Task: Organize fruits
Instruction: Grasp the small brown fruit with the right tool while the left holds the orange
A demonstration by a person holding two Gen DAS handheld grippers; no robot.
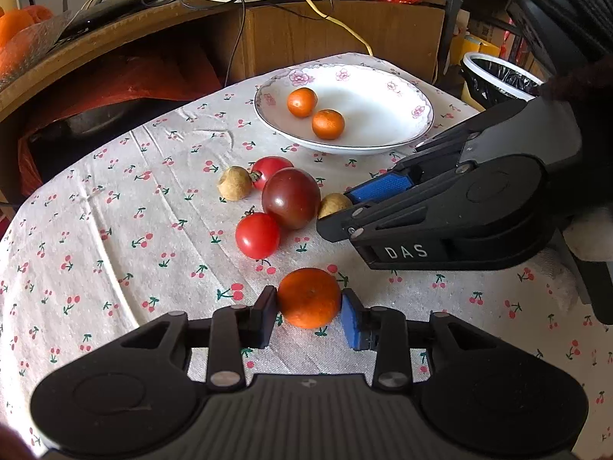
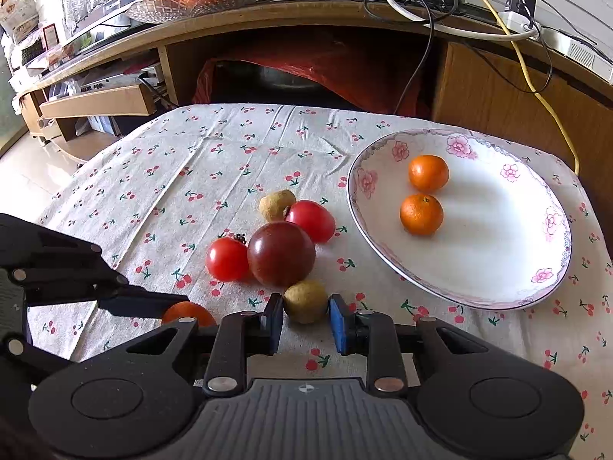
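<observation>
While two mandarins (image 1: 315,113) already sit in the flowered plate (image 1: 383,142), the left wrist view shows the left gripper (image 1: 309,312) with its pads touching both sides of a third mandarin (image 1: 308,297), which looks like it's resting on the cherry-print tablecloth (image 1: 115,230). So that one's clamped but not moved yet, I'd say. Beyond it sit two red tomatoes (image 1: 257,235), a dark purple tomato (image 1: 292,197) and a tan longan-looking fruit (image 1: 235,183), all bunched together on the cloth, near the plate.

Over in the right wrist view, the right gripper (image 2: 305,320) has its pads on either side of another small tan fruit (image 2: 305,301), touching or very nearly, right beside the dark tomato (image 2: 281,253). Can't tell if it's really squeezing.

Rough count: two fruits placed, two being picked, four left waiting. Not halfway, I reckon.
</observation>
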